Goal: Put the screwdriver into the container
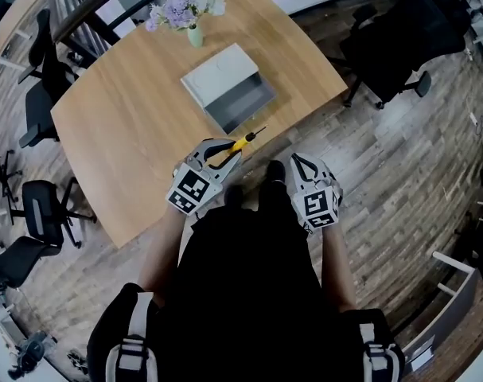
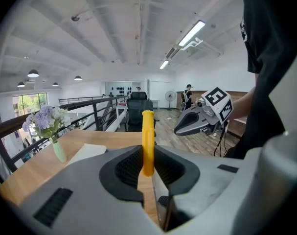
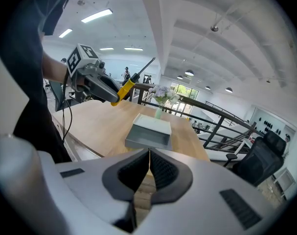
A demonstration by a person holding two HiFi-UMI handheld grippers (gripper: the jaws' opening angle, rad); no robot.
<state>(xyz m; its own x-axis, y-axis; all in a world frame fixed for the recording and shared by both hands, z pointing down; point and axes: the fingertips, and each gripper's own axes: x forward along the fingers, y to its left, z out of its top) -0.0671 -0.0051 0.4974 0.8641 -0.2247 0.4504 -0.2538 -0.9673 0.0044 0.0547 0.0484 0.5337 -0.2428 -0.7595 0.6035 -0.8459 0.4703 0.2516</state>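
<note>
The left gripper (image 1: pixel 222 154) pinched the yellow screwdriver (image 1: pixel 243 142) by its handle; the right gripper (image 1: pixel 299 164) sat pressed together, empty. That narrow hold could let it pivot, missing the grey container (image 1: pixel 221 74).

- Left gripper (image 1: pixel 224 153): your pale grey moulded shell with a black surround at the mouth and black ribbed left pads (image 2: pixel 128 166).
- Left marker cube (image 1: pixel 190 191): white, printed with black square markers.
- Left cable (image 3: pixel 65 124): thin and black, hanging beneath the shell.
- Right gripper (image 1: pixel 298 162): the same grey shell, with black ribbed right pads (image 3: pixel 138 173).
- Right marker cube (image 1: pixel 321 207): white with black squares.
- Right cable (image 2: pixel 219 142): black.
- Top (image 1: pixel 249 293): you wear black, with short sleeves.
- Shoes (image 1: pixel 273 172): dark.
- Shoulder straps (image 1: pixel 128 348): pale grey webbing with black buckles, one on each of your shoulders.
</note>
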